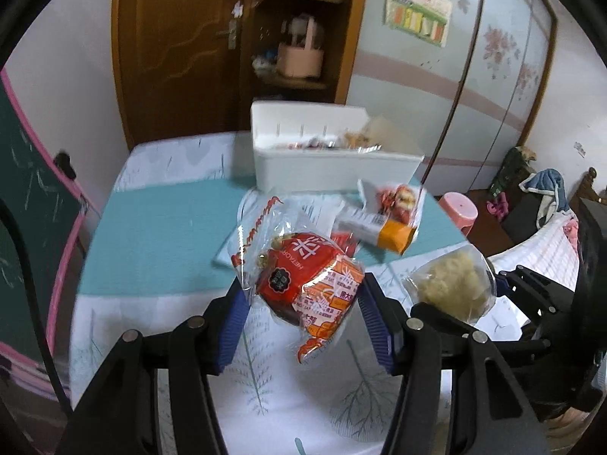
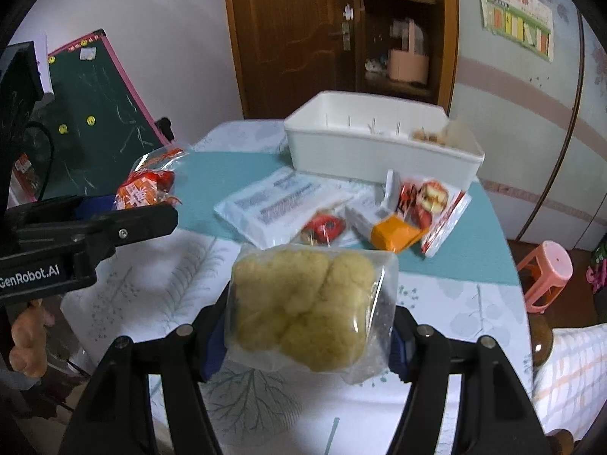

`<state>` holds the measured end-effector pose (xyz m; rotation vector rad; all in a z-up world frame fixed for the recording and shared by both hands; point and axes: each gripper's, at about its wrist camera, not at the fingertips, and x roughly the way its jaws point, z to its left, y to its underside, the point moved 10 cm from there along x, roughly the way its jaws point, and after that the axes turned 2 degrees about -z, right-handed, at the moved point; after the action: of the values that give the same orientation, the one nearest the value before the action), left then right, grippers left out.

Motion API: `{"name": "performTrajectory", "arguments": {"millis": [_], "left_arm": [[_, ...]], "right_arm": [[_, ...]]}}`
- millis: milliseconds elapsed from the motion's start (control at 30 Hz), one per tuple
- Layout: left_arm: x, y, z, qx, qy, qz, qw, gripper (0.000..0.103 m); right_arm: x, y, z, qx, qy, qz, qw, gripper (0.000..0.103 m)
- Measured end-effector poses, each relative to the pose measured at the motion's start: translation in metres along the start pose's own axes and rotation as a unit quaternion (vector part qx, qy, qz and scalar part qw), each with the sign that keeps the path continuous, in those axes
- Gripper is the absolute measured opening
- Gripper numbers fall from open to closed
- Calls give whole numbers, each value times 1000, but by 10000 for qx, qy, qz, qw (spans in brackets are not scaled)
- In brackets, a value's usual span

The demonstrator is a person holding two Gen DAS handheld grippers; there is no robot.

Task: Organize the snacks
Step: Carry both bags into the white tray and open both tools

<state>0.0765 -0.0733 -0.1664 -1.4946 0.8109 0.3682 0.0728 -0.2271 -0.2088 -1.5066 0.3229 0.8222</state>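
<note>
Two grips hold above the tabletop (image 2: 159, 288): left gripper (image 1: 303, 299) jaws clamped on a red-orange snack pack (image 1: 309, 284), right gripper (image 2: 311, 326) jaws on a yellow pastry bag (image 2: 307, 307), white bin (image 2: 379, 159) beyond.

glossy clear plastic snack wrappers (image 1: 315, 284), matt white plastic bin (image 2: 379, 159).

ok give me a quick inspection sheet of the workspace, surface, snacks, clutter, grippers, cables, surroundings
surface: table under a white and teal patterned cloth
job's things: white bin at the far edge, some snacks inside; loose packets in front of it
clutter: flat white printed packet by the snacks
grippers: left gripper shut on red-orange packet; right gripper shut on yellow puffed snack bag
cables: dark cable hanging right of the bin
surroundings: green chalkboard, wooden door, pink stool
</note>
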Motion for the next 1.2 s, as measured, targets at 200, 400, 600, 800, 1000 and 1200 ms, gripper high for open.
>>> {"name": "performTrajectory", "arguments": {"millis": [200,400,600,800,1000,1200], "left_arm": [[-27,-54,-9,337,17,-319,9989,56],[-36,-123,-21,793,-123,-502,9955,56],[-33,-199,-39,1103,-270,-776,9905,57],[-11,-257,-58,1338,-422,-967,9854,57],[27,-294,-64,1315,-512,-971,9852,57],[66,-304,-62,1206,-487,-856,9878,57]], "right_arm": [[-27,-50,-19,56,153,-418,9990,67],[-55,-118,-50,57,460,-845,9953,67],[-85,-197,-77,-37,929,-1439,9852,67],[-88,-263,-98,12,1196,-1872,9750,67],[-63,-293,-114,100,1316,-1833,9742,67],[-26,-300,-138,357,1288,-1634,9775,67]]}}
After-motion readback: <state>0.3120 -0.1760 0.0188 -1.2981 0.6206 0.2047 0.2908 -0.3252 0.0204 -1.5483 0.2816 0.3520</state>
